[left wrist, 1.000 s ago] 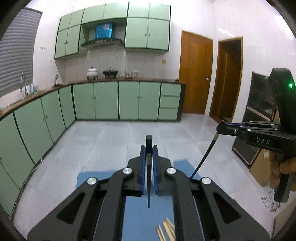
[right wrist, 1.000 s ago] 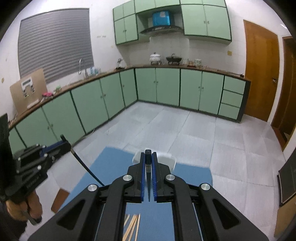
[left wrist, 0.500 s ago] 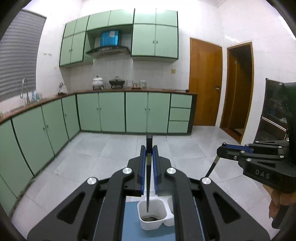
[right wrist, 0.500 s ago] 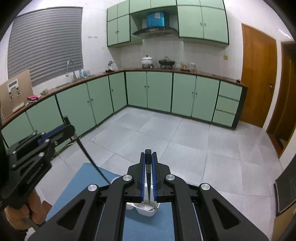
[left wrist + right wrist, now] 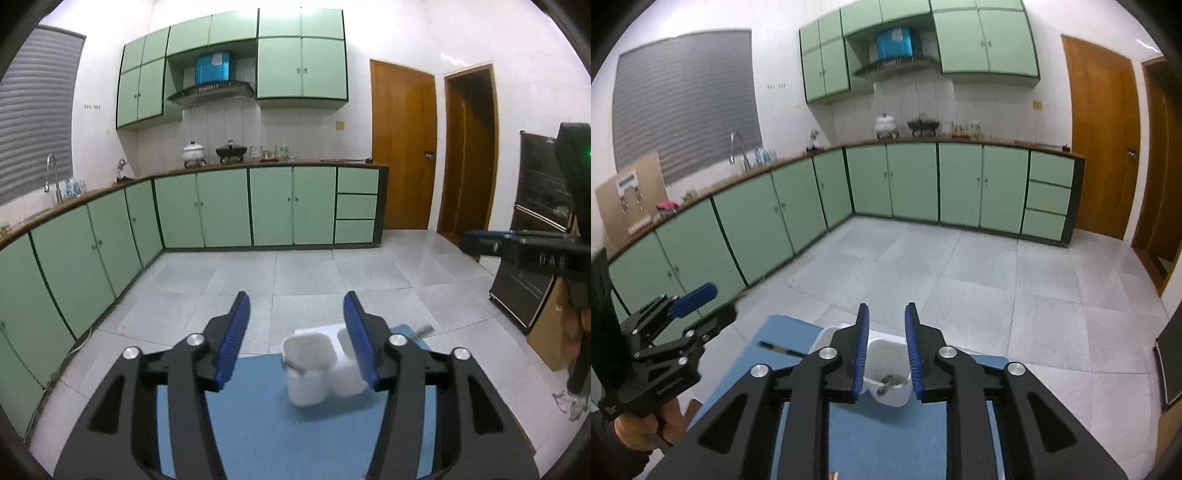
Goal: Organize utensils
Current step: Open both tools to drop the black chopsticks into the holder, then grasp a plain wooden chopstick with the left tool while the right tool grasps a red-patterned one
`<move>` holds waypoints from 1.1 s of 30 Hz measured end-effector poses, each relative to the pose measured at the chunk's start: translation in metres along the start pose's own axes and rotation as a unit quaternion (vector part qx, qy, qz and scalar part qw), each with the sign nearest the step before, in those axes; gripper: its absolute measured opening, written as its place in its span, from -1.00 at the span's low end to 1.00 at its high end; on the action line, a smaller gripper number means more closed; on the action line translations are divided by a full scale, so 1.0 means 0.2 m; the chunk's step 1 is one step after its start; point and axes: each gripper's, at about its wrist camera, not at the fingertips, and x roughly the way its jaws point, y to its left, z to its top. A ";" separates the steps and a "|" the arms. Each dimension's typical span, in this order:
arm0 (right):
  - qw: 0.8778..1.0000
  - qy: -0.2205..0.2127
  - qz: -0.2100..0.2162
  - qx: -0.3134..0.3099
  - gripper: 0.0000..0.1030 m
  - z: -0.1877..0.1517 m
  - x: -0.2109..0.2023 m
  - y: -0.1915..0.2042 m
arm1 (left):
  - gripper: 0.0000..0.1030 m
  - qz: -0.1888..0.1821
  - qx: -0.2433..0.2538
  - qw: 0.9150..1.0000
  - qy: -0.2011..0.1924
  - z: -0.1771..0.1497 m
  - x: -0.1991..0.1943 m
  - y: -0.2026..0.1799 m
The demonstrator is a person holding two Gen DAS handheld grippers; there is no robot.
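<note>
Cabinets (image 5: 225, 206) in pale green line two walls behind the work area, with two wooden doors (image 5: 402, 147) to the right and a grey tiled floor (image 5: 306, 273) between. Nearer, a blue mat (image 5: 258, 424) covers the surface below both grippers. A white utensil holder (image 5: 314, 369) stands close to the mat's far edge; it shows two compartments side by side, and something metallic, too blurred to name, lies in one of them. In the right wrist view a thin dark stick (image 5: 779, 349) lies blurred over the mat's far left part, just beside the holder, and pale wooden tips (image 5: 833, 474) peek in at the near edge.

Both grippers point forward and somewhat downward at the holder. The left gripper (image 5: 297, 338) has its two blue pads set wide apart and its jaws are opening, with nothing pressed between them; the holder sits beyond, partly hidden by the right finger. The right gripper (image 5: 886, 345) shows a narrower gap, also opening, and nothing gripped. A hand (image 5: 646, 424) grips the left tool's handle at the lower left of the right wrist view.
</note>
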 end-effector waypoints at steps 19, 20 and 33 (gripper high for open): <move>0.998 0.045 -0.008 0.052 -0.34 -1.56 -0.75 0.29 | 0.33 0.005 -0.006 0.994 0.110 -1.30 -1.02 -0.23; 0.997 0.054 -0.005 0.057 -0.34 -1.61 -0.75 0.30 | 0.33 0.004 -0.004 0.993 0.119 -1.35 -1.01 -0.24; 0.992 0.105 0.004 0.064 -0.34 -1.85 -0.64 0.36 | 0.32 0.010 0.018 0.974 0.224 -1.68 -0.76 -0.36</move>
